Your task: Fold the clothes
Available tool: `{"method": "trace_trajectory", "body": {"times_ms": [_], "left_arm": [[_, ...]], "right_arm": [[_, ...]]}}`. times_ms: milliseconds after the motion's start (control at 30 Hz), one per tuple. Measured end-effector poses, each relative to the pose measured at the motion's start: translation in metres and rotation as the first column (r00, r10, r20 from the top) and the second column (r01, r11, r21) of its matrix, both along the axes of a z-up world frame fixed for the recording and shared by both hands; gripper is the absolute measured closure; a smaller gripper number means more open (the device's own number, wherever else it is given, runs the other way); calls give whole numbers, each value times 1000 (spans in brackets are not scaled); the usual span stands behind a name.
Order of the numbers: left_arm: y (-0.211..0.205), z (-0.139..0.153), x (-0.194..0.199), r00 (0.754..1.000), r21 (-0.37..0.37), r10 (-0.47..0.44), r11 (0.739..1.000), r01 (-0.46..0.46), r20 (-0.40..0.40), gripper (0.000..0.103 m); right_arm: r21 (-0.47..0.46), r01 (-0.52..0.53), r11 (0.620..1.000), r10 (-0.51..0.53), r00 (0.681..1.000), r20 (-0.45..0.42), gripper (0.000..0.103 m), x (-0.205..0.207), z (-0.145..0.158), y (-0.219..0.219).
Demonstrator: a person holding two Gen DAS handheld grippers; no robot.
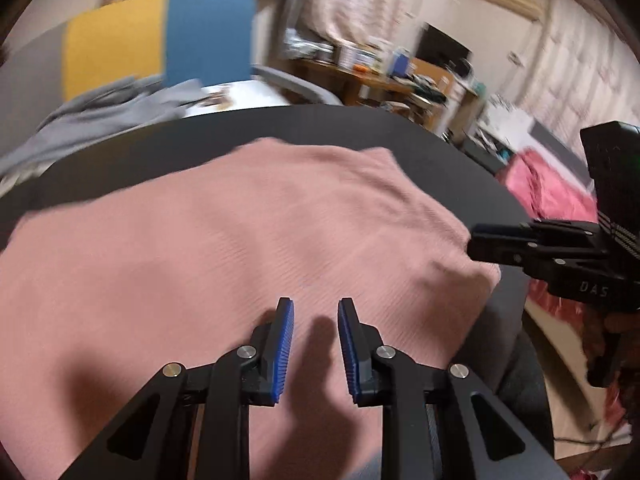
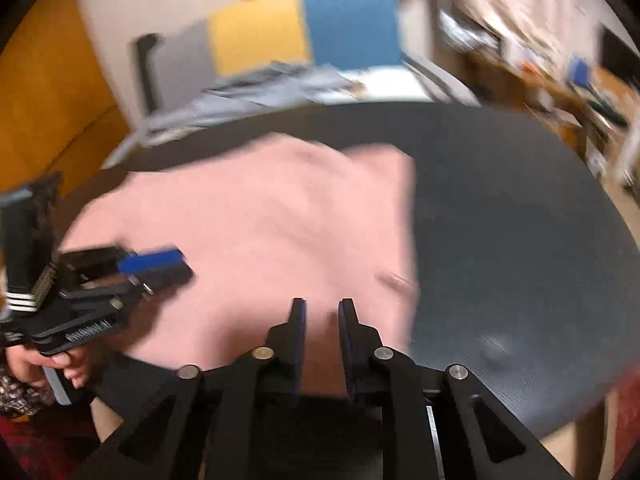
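Pink garment [image 1: 240, 248] flat on dark round worktop [image 2: 520, 240].
Left tongs [image 1: 315, 312] and right tongs [image 2: 322, 312] hover over its ribbed knit at lower centre frame, both narrowly parted, empty.

Warm indoor light, motion blur, fisheye.

Beyond my table: crumpled grey cloth [image 1: 108, 116] at the far edge | yellow panel [image 1: 116, 52] beside blue panel [image 1: 210, 36] | cluttered wooden desk [image 1: 376, 80] with dark screen [image 1: 442, 50] | crumpled pink-red fabric [image 1: 548, 188] to my right
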State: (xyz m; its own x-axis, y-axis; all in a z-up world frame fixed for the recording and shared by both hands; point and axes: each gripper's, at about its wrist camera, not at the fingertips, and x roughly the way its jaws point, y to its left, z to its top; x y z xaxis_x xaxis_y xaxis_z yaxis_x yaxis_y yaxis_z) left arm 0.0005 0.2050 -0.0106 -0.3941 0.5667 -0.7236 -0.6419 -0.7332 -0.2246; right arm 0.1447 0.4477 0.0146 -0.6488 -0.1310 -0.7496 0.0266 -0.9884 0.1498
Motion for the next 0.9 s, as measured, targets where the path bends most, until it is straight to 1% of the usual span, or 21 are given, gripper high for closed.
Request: {"method": "trace_trajectory", "body": {"times_ms": [67,133,167,233,267,300,333,400,467,567,600,667,733,767,800,867,900], "left_arm": [[-40,5,5,999,5,52,999,-52,3,80],[-85,12,15,992,4,128,992,-128,-10,80],[-107,14,17,987,10,160,987,-160,-13,80],[-139,11,15,982,36,187,982,-187,6,80],[-155,10,14,980,49,201,978,-201,15,79],[-171,8,13,977,62,214,975,-215,25,77],[-187,7,11,973,75,226,971,-228,34,76],[-218,4,9,966,100,252,962,-256,54,76],[-250,0,7,958,125,276,951,-283,75,75],[-298,-4,4,944,160,311,932,-325,107,75],[-307,-7,2,943,161,312,931,-328,115,75],[-294,-16,-2,956,113,268,953,-282,121,75],[-285,-26,-2,961,62,247,965,-256,125,76],[-285,-26,-3,960,61,246,965,-256,134,79],[-285,-26,-3,959,59,245,965,-256,142,93],[-284,-25,-2,958,52,240,967,-250,157,95],[-283,-23,1,961,33,225,972,-233,161,95]], "right_arm": [[40,-93,995,94,995,-24,75,-15,6,-39],[60,-177,982,178,984,-14,75,-39,4,-79],[48,-221,974,221,975,-13,75,-49,4,-98],[32,-303,953,303,953,3,73,-68,1,-138],[36,-342,939,342,940,8,70,-76,0,-157],[62,-375,925,375,927,13,65,-82,-2,-176],[90,-397,914,396,918,21,63,-90,-6,-192],[131,-428,894,425,904,50,62,-106,-16,-219],[121,-446,887,437,894,95,61,-117,-30,-234],[101,-437,894,420,895,151,57,-121,-48,-239],[102,-431,896,416,898,142,56,-117,-50,-237],[87,-420,903,406,903,143,56,-114,-51,-233],[71,-412,909,398,905,150,55,-116,-52,-231],[67,-410,910,396,905,153,55,-117,-52,-230],[71,-410,909,396,905,154,55,-118,-53,-231],[80,-412,908,397,905,154,54,-115,-52,-234],[83,-412,907,397,904,156,53,-114,-53,-234]]}}
